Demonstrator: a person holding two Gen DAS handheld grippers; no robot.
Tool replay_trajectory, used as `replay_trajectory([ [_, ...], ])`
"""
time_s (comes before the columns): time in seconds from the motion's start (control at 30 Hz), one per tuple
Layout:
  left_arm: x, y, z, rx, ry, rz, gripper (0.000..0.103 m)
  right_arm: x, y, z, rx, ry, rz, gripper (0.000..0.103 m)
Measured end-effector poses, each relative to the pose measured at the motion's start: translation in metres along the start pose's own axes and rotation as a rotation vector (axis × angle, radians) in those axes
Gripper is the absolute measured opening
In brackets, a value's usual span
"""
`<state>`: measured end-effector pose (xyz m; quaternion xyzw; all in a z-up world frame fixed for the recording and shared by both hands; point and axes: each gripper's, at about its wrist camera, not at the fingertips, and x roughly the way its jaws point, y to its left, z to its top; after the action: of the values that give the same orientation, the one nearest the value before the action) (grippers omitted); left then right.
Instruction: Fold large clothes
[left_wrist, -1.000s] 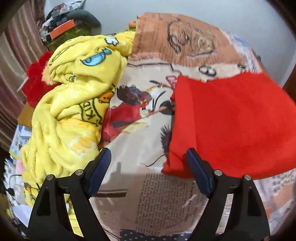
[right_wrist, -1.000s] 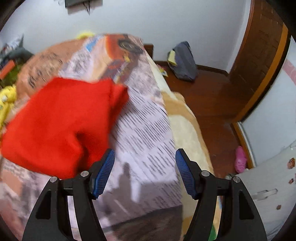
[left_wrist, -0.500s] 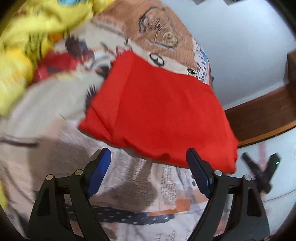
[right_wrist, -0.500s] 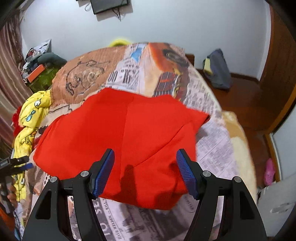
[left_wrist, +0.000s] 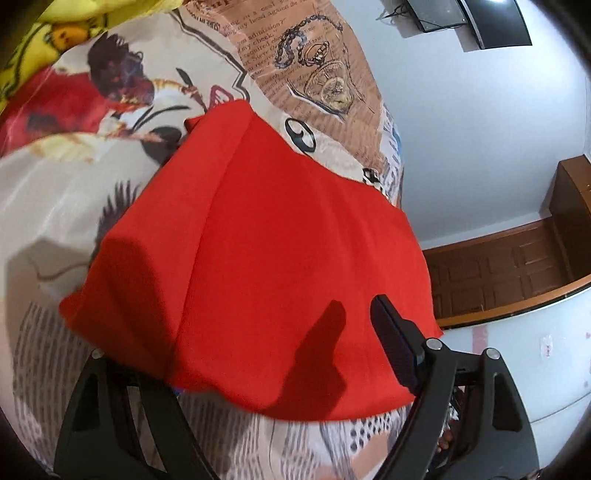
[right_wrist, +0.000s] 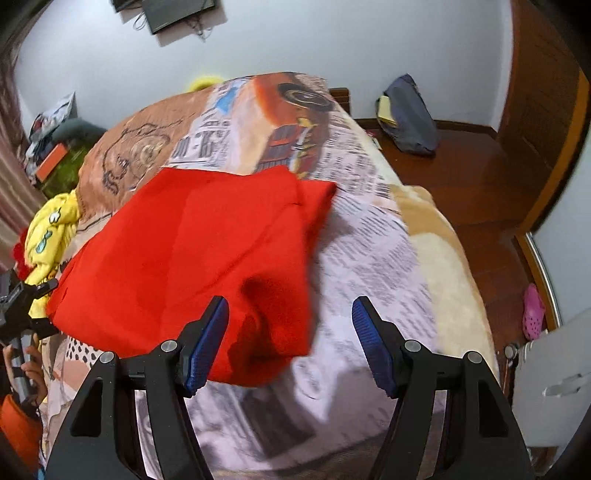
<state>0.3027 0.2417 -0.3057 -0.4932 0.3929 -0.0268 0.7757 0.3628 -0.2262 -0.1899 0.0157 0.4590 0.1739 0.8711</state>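
Observation:
A folded red garment (left_wrist: 266, 258) lies flat on the printed bedspread (left_wrist: 74, 192). My left gripper (left_wrist: 280, 354) is open at its near edge: the left finger is hidden under the cloth, the right fingertip (left_wrist: 391, 332) rests above it. In the right wrist view the red garment (right_wrist: 207, 251) lies left of centre. My right gripper (right_wrist: 290, 347) is open at its near right corner, the left fingertip (right_wrist: 207, 343) over the cloth, the right one over the bedspread (right_wrist: 369, 258).
A yellow plush blanket (right_wrist: 51, 229) lies bunched at the bed's left side. The left gripper (right_wrist: 22, 302) shows at the left edge of the right wrist view. A dark bag (right_wrist: 410, 114) and pink shoe (right_wrist: 533, 314) lie on the wooden floor.
My left gripper has swung right and come in to the garment's near edge, with cloth now over its left finger. My right gripper moved toward the garment's near right corner.

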Motion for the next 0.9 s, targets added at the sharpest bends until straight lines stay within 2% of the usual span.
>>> replay_trajectory([
  [0.1,0.003,-0.001,0.004,0.012,-0.015,0.029,0.078,0.006,-0.015,-0.004,0.034,0.024,0.01,0.06],
  [0.17,0.004,0.001,0.006,0.01,-0.019,0.042,0.076,0.017,-0.017,-0.005,0.047,0.062,0.053,0.048],
  [0.23,0.004,0.003,0.006,0.012,-0.021,0.052,0.072,0.026,-0.013,-0.006,0.047,0.081,0.096,0.044],
  [0.3,0.005,0.004,0.008,0.012,-0.023,0.067,0.068,0.036,-0.007,-0.007,0.029,0.093,0.119,0.03],
  [0.33,0.005,0.005,0.009,0.011,-0.026,0.078,0.065,0.042,-0.003,-0.007,0.018,0.103,0.131,0.019],
  [0.4,0.006,0.007,0.011,0.006,-0.031,0.095,0.058,0.046,0.002,-0.009,0.004,0.087,0.123,0.013],
  [0.47,0.008,0.009,0.014,0.0,-0.042,0.141,0.038,0.042,0.007,-0.01,-0.038,0.063,0.098,0.01],
  [0.5,0.01,0.012,0.016,-0.004,-0.045,0.168,0.025,0.04,0.006,-0.01,-0.046,0.059,0.093,0.009],
  [0.53,0.012,0.017,0.018,-0.018,-0.042,0.163,0.021,0.036,0.005,-0.01,-0.055,0.049,0.077,0.008],
  [0.63,0.014,0.025,0.022,-0.057,-0.051,0.139,0.014,0.033,-0.006,-0.007,-0.067,0.046,0.004,0.003],
  [0.8,0.013,0.012,0.022,-0.005,-0.08,0.199,0.01,0.028,-0.011,0.001,-0.084,0.056,-0.076,0.003],
  [0.9,0.005,0.001,0.024,0.043,-0.112,0.234,0.008,0.017,-0.004,0.009,-0.131,0.004,-0.233,0.003],
])
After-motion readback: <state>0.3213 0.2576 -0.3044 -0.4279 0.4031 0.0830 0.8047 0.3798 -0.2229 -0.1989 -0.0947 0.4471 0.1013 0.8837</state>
